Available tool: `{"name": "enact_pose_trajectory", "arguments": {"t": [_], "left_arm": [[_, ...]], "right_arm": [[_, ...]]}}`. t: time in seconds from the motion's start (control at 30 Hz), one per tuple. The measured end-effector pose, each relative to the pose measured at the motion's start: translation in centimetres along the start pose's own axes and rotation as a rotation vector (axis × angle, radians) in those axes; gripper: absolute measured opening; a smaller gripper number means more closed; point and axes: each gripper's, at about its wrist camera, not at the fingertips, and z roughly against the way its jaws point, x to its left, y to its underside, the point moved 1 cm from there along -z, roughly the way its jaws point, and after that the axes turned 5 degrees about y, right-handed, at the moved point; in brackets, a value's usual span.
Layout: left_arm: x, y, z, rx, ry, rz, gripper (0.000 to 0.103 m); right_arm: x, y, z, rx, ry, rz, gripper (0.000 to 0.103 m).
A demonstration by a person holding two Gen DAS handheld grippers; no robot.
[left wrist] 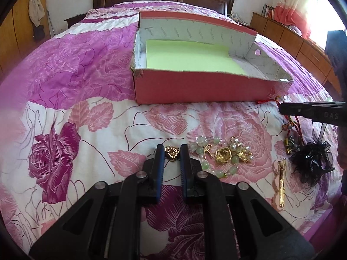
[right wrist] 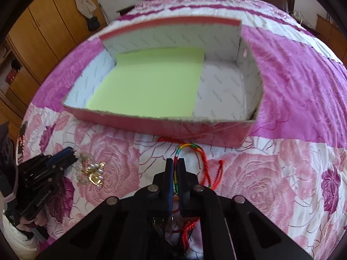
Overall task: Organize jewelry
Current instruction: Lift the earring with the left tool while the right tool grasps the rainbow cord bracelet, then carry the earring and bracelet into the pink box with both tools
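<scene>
A red cardboard box (left wrist: 195,86) with a green sheet (left wrist: 190,56) inside stands on the bed; it also shows in the right wrist view (right wrist: 169,127). My left gripper (left wrist: 171,148) has its jaws either side of a gold pendant (left wrist: 171,152) on the bedspread, with a gap still showing. Beside it lies a pearl and green-bead gold piece (left wrist: 223,156). My right gripper (right wrist: 175,162) is shut on a red and rainbow cord bracelet (right wrist: 190,149), lifted just before the box. The right gripper also shows in the left wrist view (left wrist: 282,109).
A gold hair clip (left wrist: 281,184), a black lace hair piece (left wrist: 312,162) and a small dark charm (left wrist: 290,145) lie at the right. The floral bedspread (left wrist: 86,130) spreads all around. Wooden wardrobes (right wrist: 43,28) stand at the left, a headboard behind.
</scene>
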Motion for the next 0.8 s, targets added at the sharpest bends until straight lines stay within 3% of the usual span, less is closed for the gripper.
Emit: {"name": "enact_pose_trajectory", "arguments": {"t": [0.3,0.8], "left_arm": [[-1.2,-0.5,2.7,-0.059,-0.003,-0.014,0.006],[-4.1,-2.9,7.8,-0.196,0.048,-0.081,0.006]], "right_arm": [[-1.0,0.7,5.5,-0.156,-0.067,-0.032,0.005],[-1.4,1.0,11.9,-0.354,-0.082,-0.047,0.005]]}}
